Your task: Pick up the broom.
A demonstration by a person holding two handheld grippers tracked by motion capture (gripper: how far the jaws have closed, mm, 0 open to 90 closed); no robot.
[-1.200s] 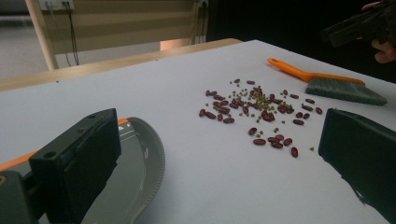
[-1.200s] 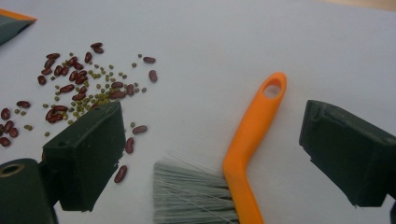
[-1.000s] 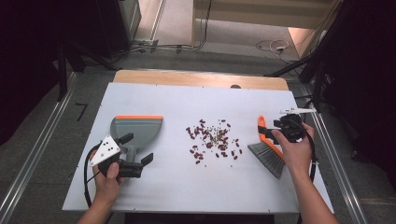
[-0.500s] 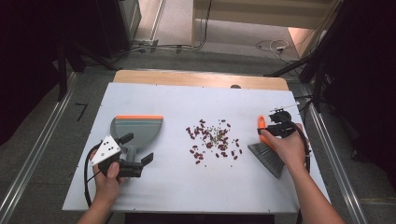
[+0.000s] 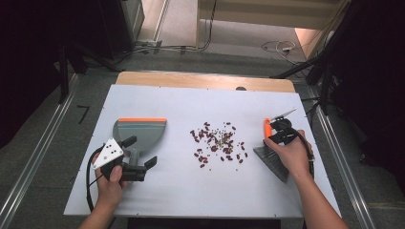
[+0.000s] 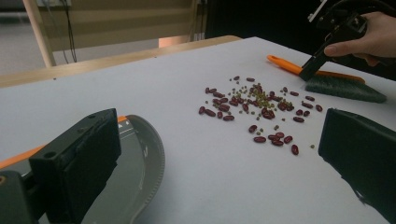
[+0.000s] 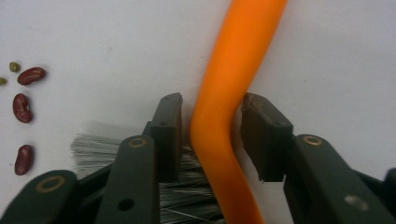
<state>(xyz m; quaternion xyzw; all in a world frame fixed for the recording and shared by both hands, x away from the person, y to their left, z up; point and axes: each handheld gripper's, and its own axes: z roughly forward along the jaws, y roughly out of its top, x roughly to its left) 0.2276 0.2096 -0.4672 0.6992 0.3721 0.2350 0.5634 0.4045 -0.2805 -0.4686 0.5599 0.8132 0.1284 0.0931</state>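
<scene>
Here, brush handle between the parted right tongs.

A grey dustpan with an orange front lip lies flat on the left of the white counter, its handle toward the person. Dark red beans, mixed with small green ones, lie scattered mid-counter. On the right lies a hand brush, orange handle pointing away, grey bristles spread flat.
</scene>
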